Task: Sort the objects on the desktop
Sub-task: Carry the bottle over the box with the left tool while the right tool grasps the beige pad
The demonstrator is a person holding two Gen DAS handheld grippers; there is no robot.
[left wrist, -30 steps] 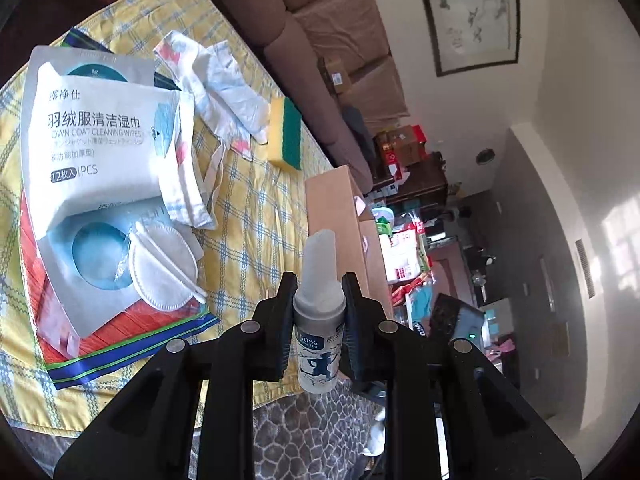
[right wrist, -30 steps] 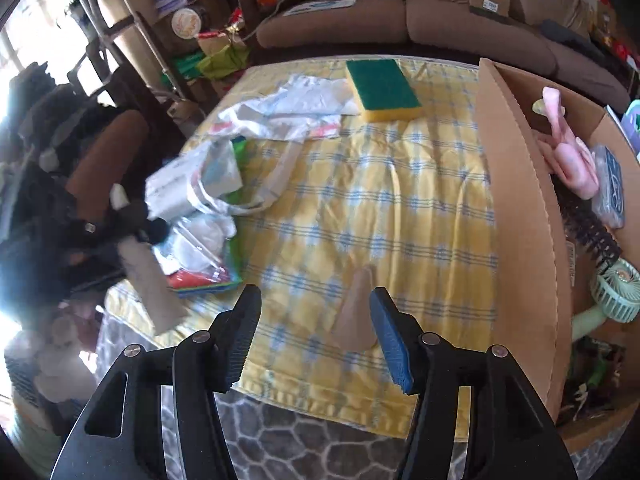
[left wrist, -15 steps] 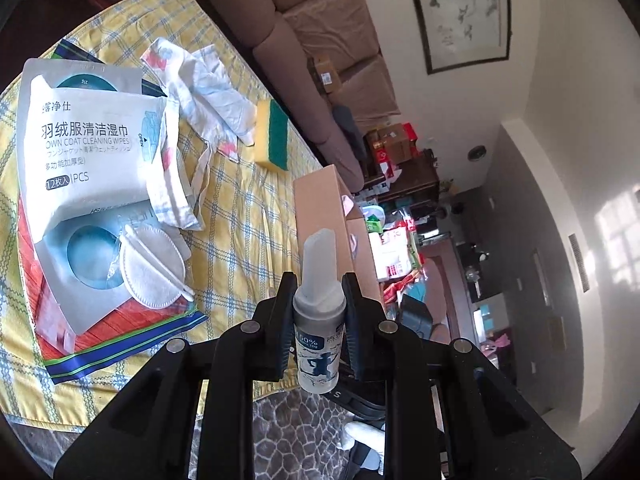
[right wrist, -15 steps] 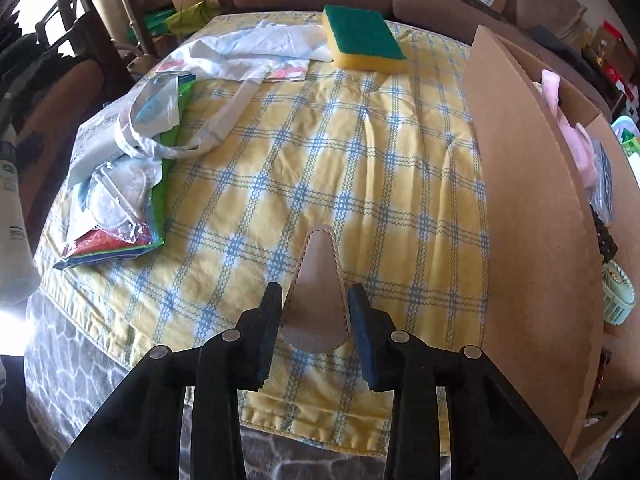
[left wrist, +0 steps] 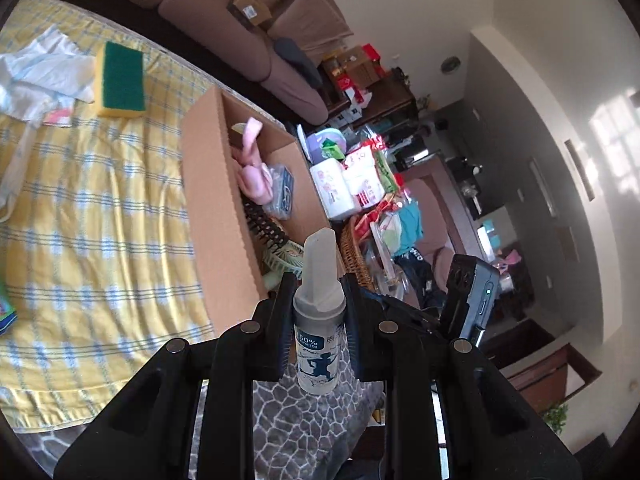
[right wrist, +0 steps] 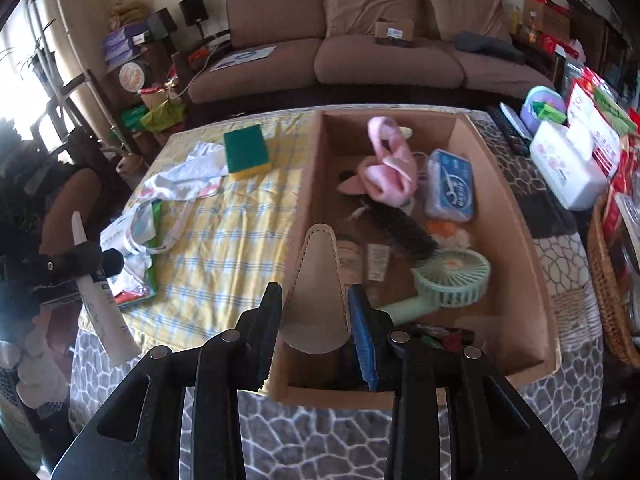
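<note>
Lifted pouch (right wrist: 318,280) clamped in right claw (right wrist: 316,312) above box (right wrist: 516,216).

You face a brown three-seat sofa (right wrist: 384,40) against a pale wall (left wrist: 520,20); sunlight floods from a window (right wrist: 16,80) at left, beside cluttered shelves (right wrist: 132,52).

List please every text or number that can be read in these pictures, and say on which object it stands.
"50%": on the label of the small spray bottle held in the left claw.
The smaller line under it is too blurred to read.
The blue packet in the cardboard box carries print, too blurred to read.
</note>
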